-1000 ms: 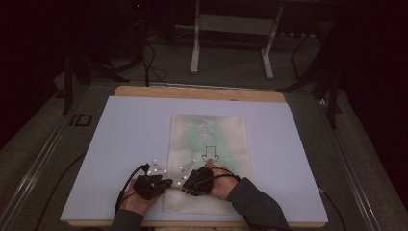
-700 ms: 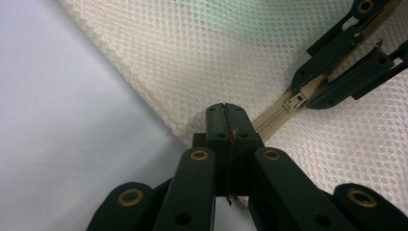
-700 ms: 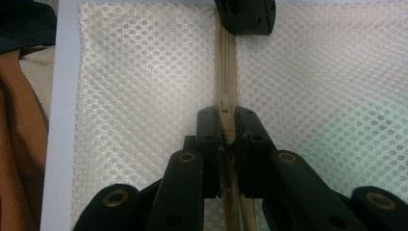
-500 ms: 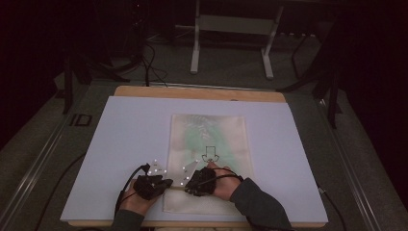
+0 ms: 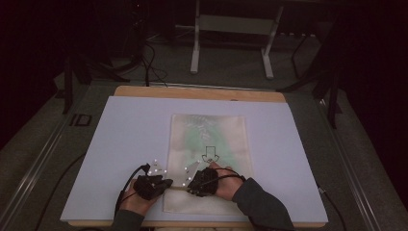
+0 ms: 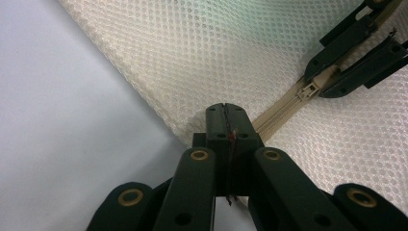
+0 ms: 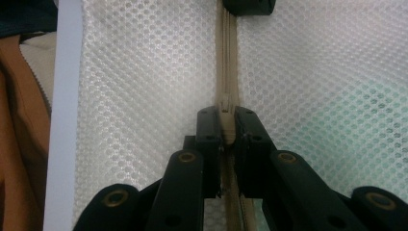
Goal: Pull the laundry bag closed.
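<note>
A white mesh bag (image 5: pixel 208 139) lies flat on the pale mat (image 5: pixel 120 144), a beige zipper (image 6: pixel 276 115) running across its near end. My left gripper (image 5: pixel 167 184) is shut on the bag's edge at the end of the zipper; in the left gripper view its jaws (image 6: pixel 225 113) pinch the mesh there. Facing it, my right gripper (image 5: pixel 191 185) is shut on the zipper pull (image 7: pixel 226 120), with the zipper tape (image 7: pixel 226 53) stretching ahead between the two grippers. The left gripper view also catches the right gripper (image 6: pixel 346 57) clamped on the pull (image 6: pixel 310 89).
A black arrow mark (image 5: pixel 210 155) shows on the bag just beyond my right hand. The mat covers a wooden table (image 5: pixel 202 93). Behind the table stand metal frame legs (image 5: pixel 195 48) and cables (image 5: pixel 149 62) on the floor. Bare mat lies left and right of the bag.
</note>
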A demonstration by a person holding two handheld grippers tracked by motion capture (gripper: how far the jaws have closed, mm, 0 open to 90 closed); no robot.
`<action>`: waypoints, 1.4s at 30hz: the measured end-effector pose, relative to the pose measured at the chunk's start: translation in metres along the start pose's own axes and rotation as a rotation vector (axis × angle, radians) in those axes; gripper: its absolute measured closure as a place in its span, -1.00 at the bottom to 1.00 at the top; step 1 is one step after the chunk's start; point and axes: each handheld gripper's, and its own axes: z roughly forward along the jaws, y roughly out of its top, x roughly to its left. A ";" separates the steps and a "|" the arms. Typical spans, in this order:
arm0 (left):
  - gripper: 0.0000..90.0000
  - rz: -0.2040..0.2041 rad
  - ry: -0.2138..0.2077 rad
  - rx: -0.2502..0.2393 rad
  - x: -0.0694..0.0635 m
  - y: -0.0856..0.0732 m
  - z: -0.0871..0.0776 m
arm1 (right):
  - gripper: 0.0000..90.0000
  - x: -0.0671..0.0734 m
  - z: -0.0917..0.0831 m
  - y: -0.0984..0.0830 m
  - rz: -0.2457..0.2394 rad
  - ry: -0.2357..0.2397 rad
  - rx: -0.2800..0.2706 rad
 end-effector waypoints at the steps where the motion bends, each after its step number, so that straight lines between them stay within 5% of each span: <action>1: 0.98 0.001 0.001 0.000 0.000 0.000 0.000 | 0.83 0.000 0.000 0.000 0.001 0.000 -0.001; 42: 0.98 -0.002 0.003 0.001 -0.001 0.000 0.000 | 0.83 0.001 -0.011 -0.014 0.009 0.003 0.035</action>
